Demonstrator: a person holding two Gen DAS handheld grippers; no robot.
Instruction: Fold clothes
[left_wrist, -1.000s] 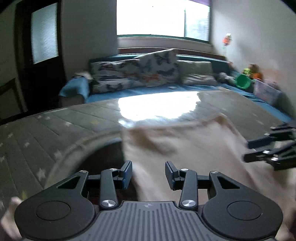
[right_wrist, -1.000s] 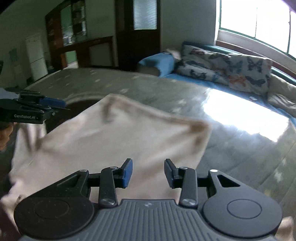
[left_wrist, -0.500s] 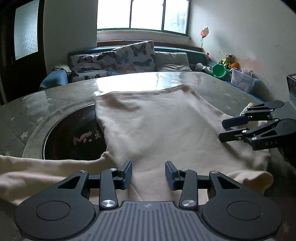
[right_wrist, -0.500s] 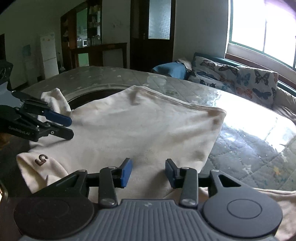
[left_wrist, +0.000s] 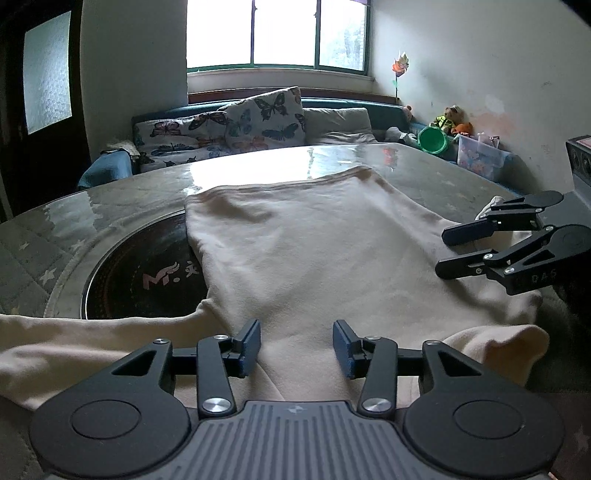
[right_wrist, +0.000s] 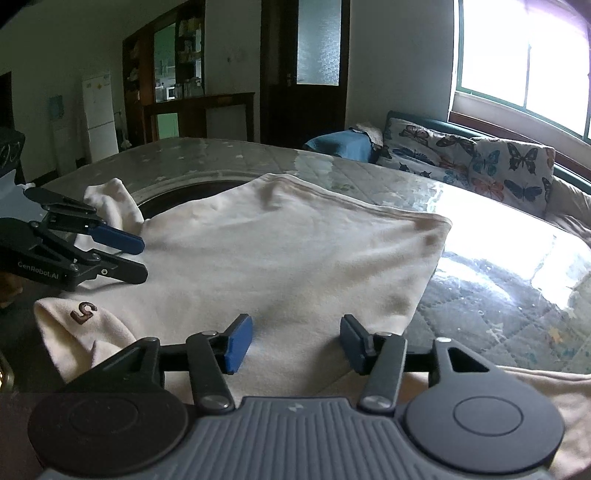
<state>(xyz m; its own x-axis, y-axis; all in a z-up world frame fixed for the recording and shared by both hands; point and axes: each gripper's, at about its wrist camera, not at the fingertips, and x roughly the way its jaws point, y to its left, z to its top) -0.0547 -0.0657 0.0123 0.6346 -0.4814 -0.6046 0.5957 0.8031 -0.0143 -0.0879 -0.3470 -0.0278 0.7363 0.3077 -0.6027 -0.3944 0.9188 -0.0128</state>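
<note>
I am holding my left gripper (left_wrist: 295, 345) low over the near hem of the cream fleece sweatshirt (left_wrist: 314, 251), its blue-padded jaws opening with cloth lying under the gap and neither pad pressing on it. My right gripper (right_wrist: 295, 341) is doing the same at its own side, jaws opening wider, the cream cloth passing beneath them untouched. Each gripper is showing up at the edge of the other's view, fingers parted just above the garment. The sweatshirt is lying spread flat on the grey quilted, star-patterned table top (left_wrist: 33, 254), its body stretching away from me and partly covering the round dark inset plate with a pink logo (left_wrist: 147, 273). One sleeve is trailing along the near edge to my left, and a folded corner bearing a brown embroidered numeral (right_wrist: 84, 311) is sitting near the left gripper. Beyond the table a blue sofa with butterfly-print cushions (left_wrist: 258, 122) is standing under the bright window (left_wrist: 277, 33), and a green plastic bucket (left_wrist: 432, 140) is resting in the far corner
</note>
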